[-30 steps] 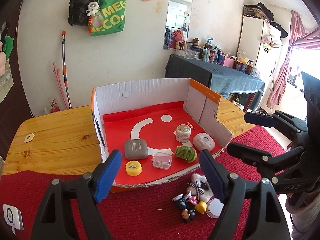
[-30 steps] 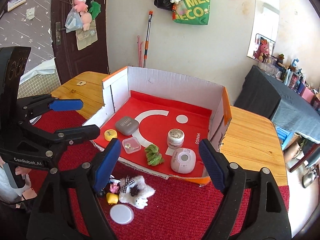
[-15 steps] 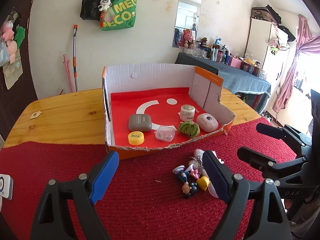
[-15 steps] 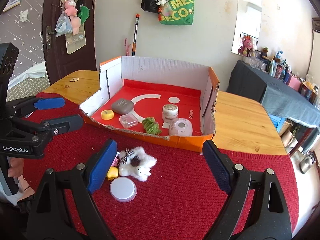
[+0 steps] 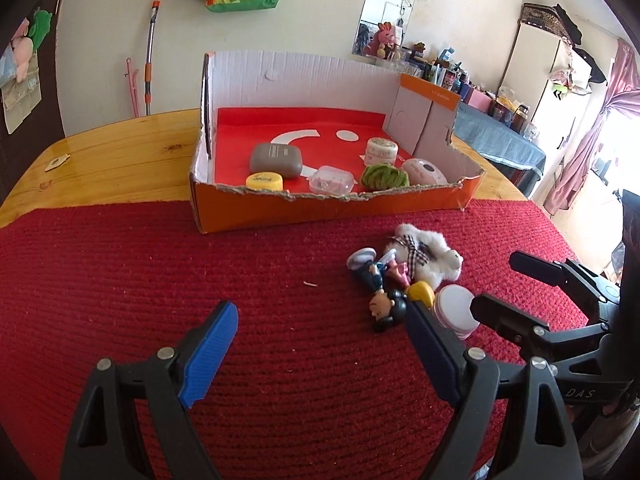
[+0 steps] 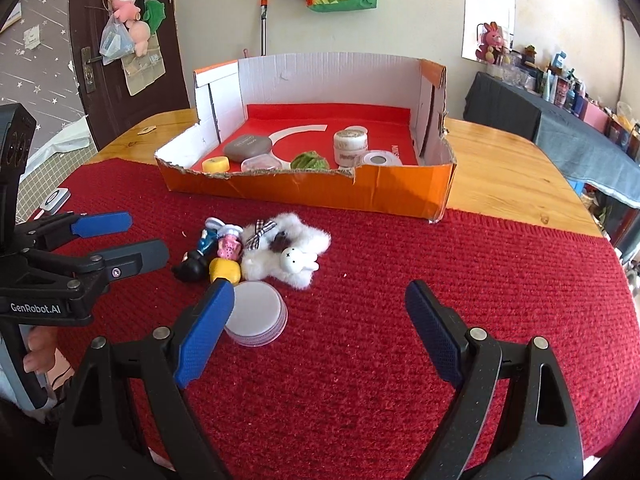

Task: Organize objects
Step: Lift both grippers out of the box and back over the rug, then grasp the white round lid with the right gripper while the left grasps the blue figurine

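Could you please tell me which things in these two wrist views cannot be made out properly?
- Round white lid: in the left wrist view, the left claw's finger covers part of it.
- Small figurines: piled together in both views; how many there are is unclear.
- Clear plastic case: in the right wrist view, the cardboard box front wall hides its lower part; its contents are too small to read.

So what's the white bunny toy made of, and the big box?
The bunny toy looks like soft plush: its white fur is fluffy and shaggy. The box looks like cardboard, matte orange outside, with a ragged torn front edge.
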